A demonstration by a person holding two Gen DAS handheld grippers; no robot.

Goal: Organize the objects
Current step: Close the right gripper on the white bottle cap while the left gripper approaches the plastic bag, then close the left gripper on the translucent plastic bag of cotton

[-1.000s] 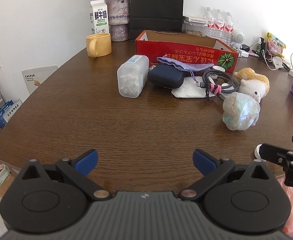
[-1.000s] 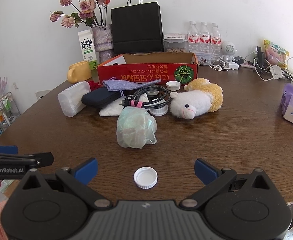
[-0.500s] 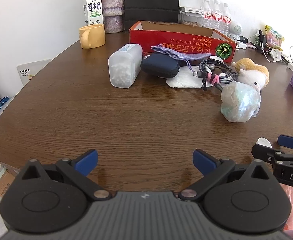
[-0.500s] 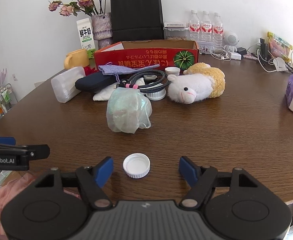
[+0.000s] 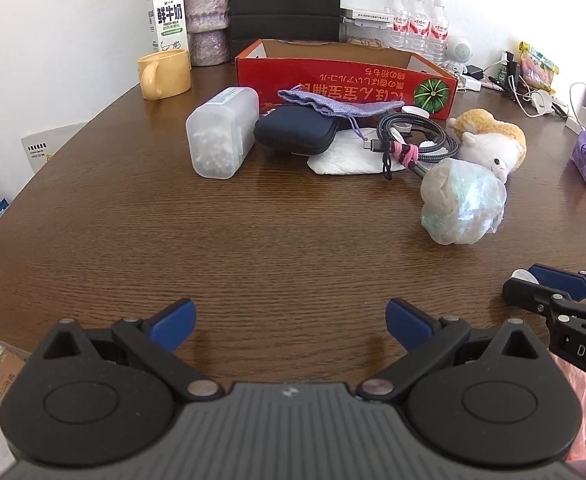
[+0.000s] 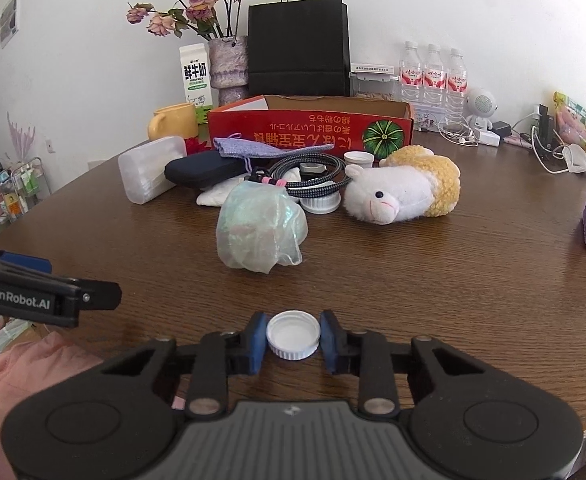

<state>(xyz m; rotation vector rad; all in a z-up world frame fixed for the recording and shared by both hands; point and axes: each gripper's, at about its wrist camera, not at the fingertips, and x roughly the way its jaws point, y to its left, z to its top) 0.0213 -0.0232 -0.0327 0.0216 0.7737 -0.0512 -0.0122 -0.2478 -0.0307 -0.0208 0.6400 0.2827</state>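
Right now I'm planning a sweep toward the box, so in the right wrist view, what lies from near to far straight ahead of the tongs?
White cap between the right tongs → crumpled plastic bag → coiled cable → red cardboard box → black paper bag.

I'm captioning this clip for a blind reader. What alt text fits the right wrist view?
The right gripper has just been closing and its blue pads now touch both sides of a white cap on a brown table. Beyond lie a crumpled plastic bag, a plush sheep, cables and a red box.
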